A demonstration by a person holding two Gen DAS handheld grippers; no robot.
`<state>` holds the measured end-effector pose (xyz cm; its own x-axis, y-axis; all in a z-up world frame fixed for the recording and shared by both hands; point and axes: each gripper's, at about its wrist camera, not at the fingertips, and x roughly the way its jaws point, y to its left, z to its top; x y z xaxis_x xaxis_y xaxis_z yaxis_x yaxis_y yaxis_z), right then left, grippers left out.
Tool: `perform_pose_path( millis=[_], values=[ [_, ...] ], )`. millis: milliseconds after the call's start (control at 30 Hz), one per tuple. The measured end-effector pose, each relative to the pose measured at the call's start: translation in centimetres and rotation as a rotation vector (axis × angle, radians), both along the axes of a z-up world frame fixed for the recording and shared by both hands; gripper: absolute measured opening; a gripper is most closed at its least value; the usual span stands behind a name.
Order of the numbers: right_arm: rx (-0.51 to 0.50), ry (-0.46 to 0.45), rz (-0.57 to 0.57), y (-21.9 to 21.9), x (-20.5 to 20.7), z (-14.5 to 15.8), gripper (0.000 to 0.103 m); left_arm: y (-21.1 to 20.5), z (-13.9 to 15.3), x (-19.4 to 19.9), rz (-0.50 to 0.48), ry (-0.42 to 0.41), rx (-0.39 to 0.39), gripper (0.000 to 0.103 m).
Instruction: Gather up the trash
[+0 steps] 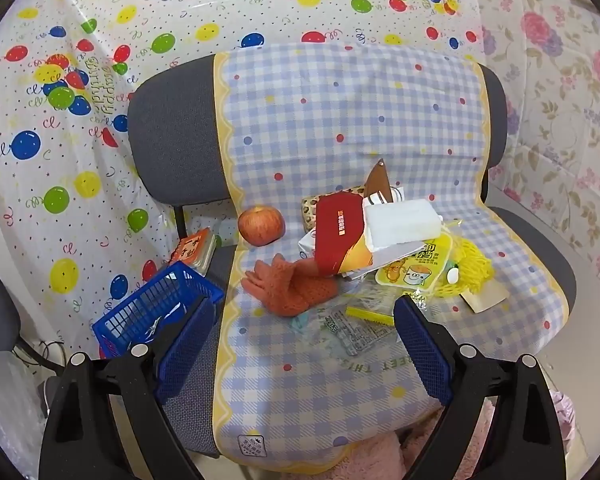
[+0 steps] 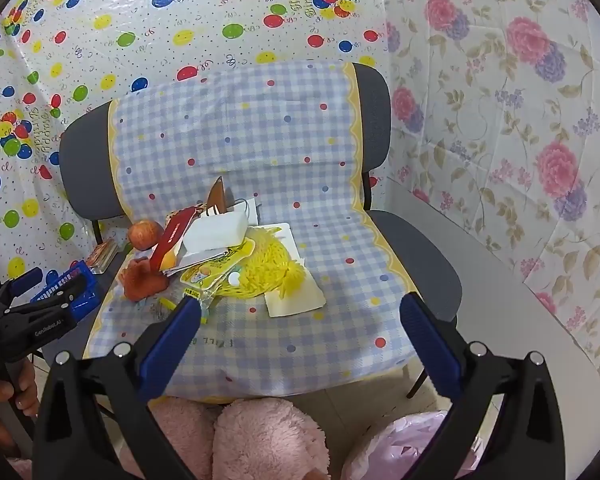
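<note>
A pile lies on the checked chair seat (image 1: 300, 392): a red carton (image 1: 338, 236), a white tissue pack (image 1: 400, 224), a yellow snack wrapper (image 1: 412, 270), a clear printed wrapper (image 1: 352, 330), a yellow mop head (image 1: 470, 268), an orange glove (image 1: 288, 284) and an apple (image 1: 261, 225). My left gripper (image 1: 304, 320) is open and empty just in front of the clear wrapper. My right gripper (image 2: 300, 312) is open and empty above the seat's front, near the mop head (image 2: 268, 272) and a cream card (image 2: 296, 300). The carton (image 2: 172, 240) and apple (image 2: 143, 234) lie left of it.
A blue basket (image 1: 156, 312) sits left of the chair, with a book (image 1: 194, 250) behind it. The left gripper also shows in the right wrist view (image 2: 40, 292). A grey table edge (image 2: 500, 300) is on the right. Pink plush (image 2: 260, 440) and a pink bag (image 2: 412, 448) lie below the seat.
</note>
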<state>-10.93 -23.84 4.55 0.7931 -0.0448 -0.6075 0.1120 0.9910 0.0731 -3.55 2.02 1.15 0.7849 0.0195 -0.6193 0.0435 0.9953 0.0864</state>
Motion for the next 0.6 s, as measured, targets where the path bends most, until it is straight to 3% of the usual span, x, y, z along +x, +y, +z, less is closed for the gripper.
perform_pose_path(
  millis=[600],
  values=[
    [0.005, 0.012, -0.002, -0.42, 0.08, -0.23, 0.097, 0.0, 0.15, -0.06, -0.005, 0.0, 0.001, 0.091]
  ],
)
